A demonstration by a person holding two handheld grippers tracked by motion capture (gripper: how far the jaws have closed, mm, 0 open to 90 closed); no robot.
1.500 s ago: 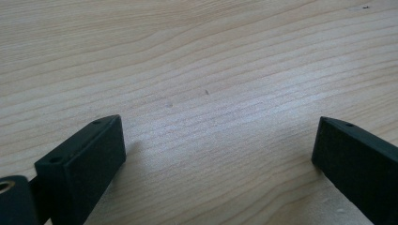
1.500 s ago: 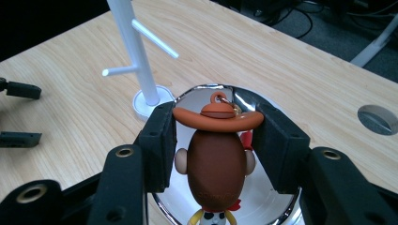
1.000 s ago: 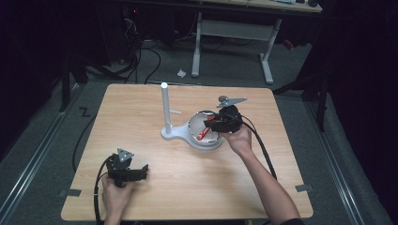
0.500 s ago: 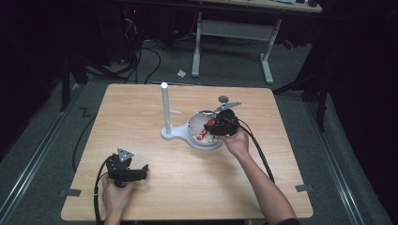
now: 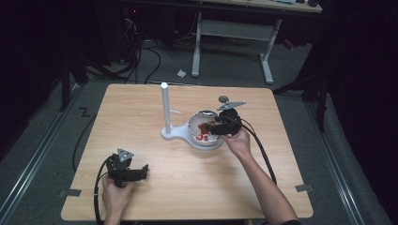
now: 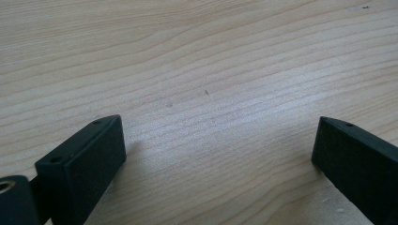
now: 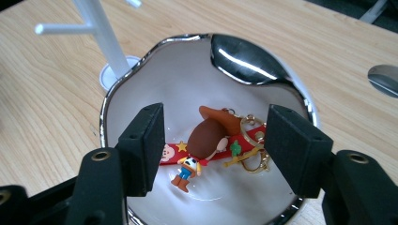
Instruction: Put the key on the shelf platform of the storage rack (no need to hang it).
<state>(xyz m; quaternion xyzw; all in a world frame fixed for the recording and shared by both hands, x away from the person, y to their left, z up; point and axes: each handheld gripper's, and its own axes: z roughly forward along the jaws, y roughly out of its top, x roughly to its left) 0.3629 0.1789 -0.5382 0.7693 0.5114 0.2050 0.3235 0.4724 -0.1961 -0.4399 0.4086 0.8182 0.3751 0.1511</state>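
You are at the reach-in step: your right gripper [image 7: 213,145] hangs over the white bowl [image 7: 141,89] with its jaws spread wide, and the keychain [image 7: 213,140] lies between them on the bowl's floor, not yet pinched. In the high view the bowl [image 5: 195,126] sits near the middle of the table [image 5: 141,108], touching the base of the white peg stand [image 5: 165,110], which looks to me like the place the keychain is meant to hang.

The next move, as I judge it, calls for you to lower the jaws a little further and close on something firm. The brown-hatted figure [image 7: 206,138] sits almost midway between the jaws, the red strap [image 7: 171,154] runs toward the left jaw, and the gold ring [image 7: 251,140] lies just beside the right jaw. Take the figure or the strap and leave the ring free for a peg [image 7: 65,28]. Mind the bowl's silvered rim [image 7: 117,98], which stands close to the left jaw.

Your left gripper [image 5: 123,171] rests low at the near left of the table, well apart from the bowl, its jaws spread over bare wood [image 6: 206,70] and holding nothing
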